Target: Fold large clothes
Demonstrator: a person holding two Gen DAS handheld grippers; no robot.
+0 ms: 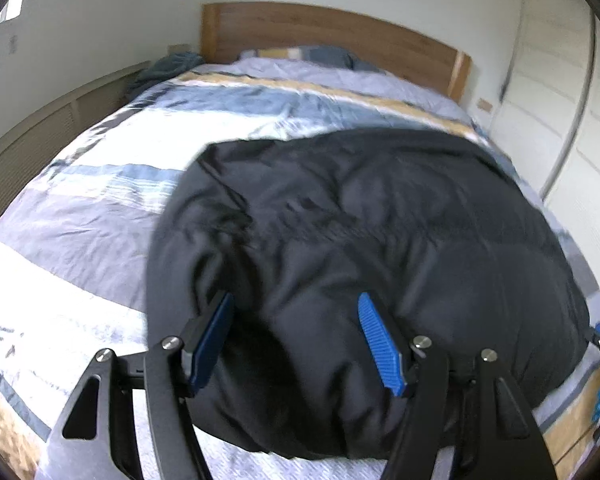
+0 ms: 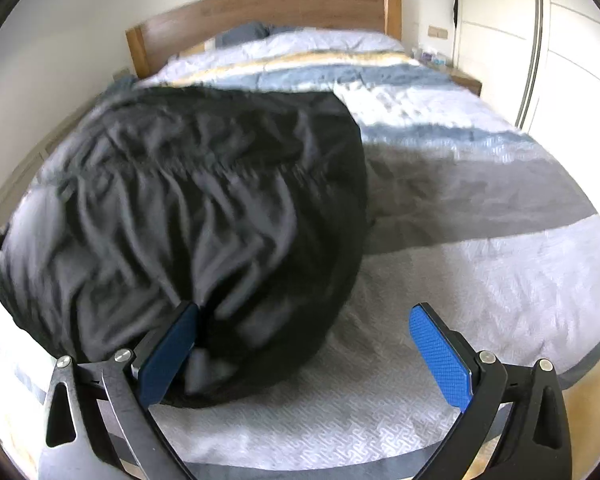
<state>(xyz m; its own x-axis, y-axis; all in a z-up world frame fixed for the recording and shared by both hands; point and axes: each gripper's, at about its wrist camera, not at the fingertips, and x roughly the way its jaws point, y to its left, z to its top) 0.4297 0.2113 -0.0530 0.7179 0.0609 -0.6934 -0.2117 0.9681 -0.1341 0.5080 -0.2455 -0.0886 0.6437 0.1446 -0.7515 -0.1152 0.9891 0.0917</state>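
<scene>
A large black garment (image 1: 372, 240) lies spread and wrinkled on the striped bedspread (image 1: 100, 208). My left gripper (image 1: 296, 296) hovers over the garment's near edge with its blue pads (image 1: 380, 344) wide apart and open; fabric lies below and between them, not pinched. In the right wrist view the same garment (image 2: 188, 200) fills the left half. My right gripper (image 2: 306, 308) is open at its near right corner. Its left pad (image 2: 168, 356) is over the black fabric and its right pad (image 2: 440, 360) is over the bare bedspread (image 2: 480, 272). Part of the right gripper shows at the left view's right edge.
A wooden headboard (image 1: 332, 36) and pillows (image 1: 304, 54) close the far end of the bed. White wardrobe doors (image 2: 572, 60) stand on the right with a nightstand (image 2: 466, 80) beside them. A slatted wall panel (image 1: 40, 136) and a bundle of blue cloth (image 1: 168, 64) are on the left.
</scene>
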